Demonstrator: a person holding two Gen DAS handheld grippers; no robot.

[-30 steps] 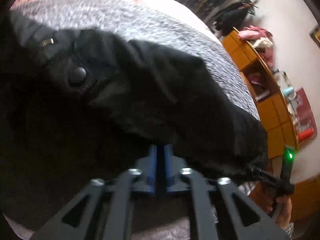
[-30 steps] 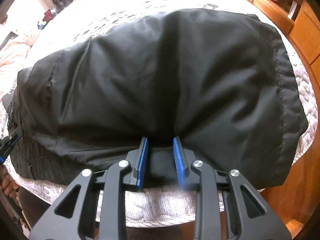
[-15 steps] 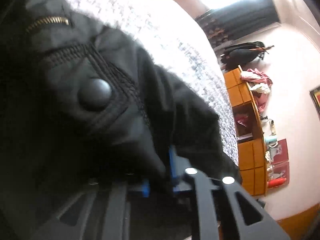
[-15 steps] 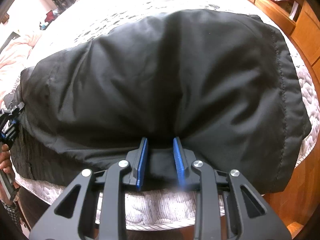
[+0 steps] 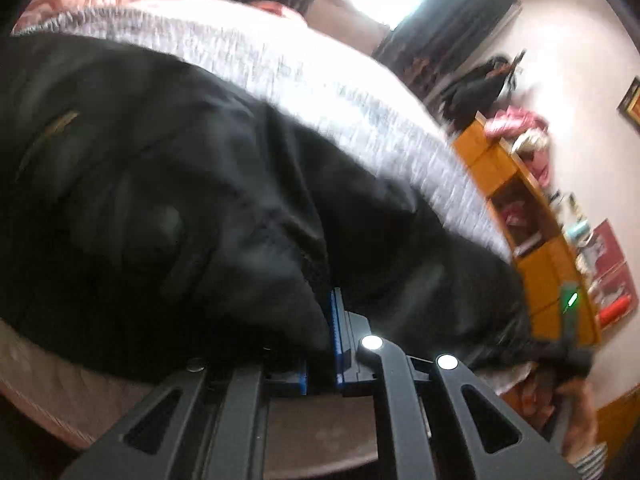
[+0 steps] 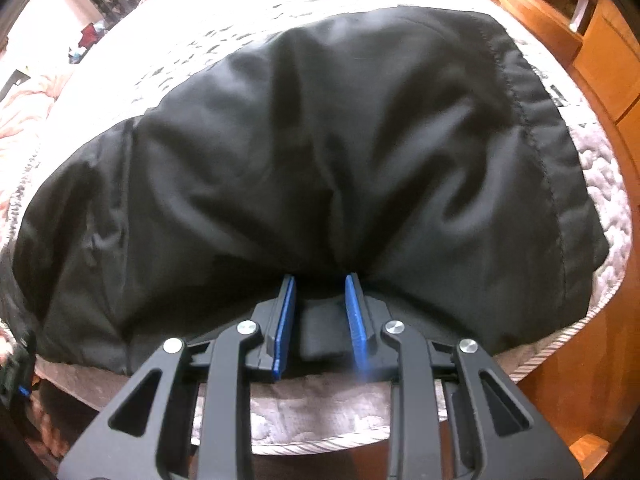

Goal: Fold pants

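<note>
Both grippers grip the near edge of the black pants on the bed.

The pants (image 6: 320, 152) lie spread across the bed (image 6: 600, 184), their length running from one hand to the other, the cloth stretching away from both. The left gripper (image 5: 322, 344) has its jaws pinched tight on a fold at the waist end; the right gripper (image 6: 320, 312) has its jaws clamped on a thicker bunch near the hem. I'd judge the edge must be carried away across the bed.

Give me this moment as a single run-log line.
stage: pants fold, both edges gripped | left hand-held gripper: shut on black pants | right hand-held gripper: shut on pants' near edge | surface: quilted bed
</note>
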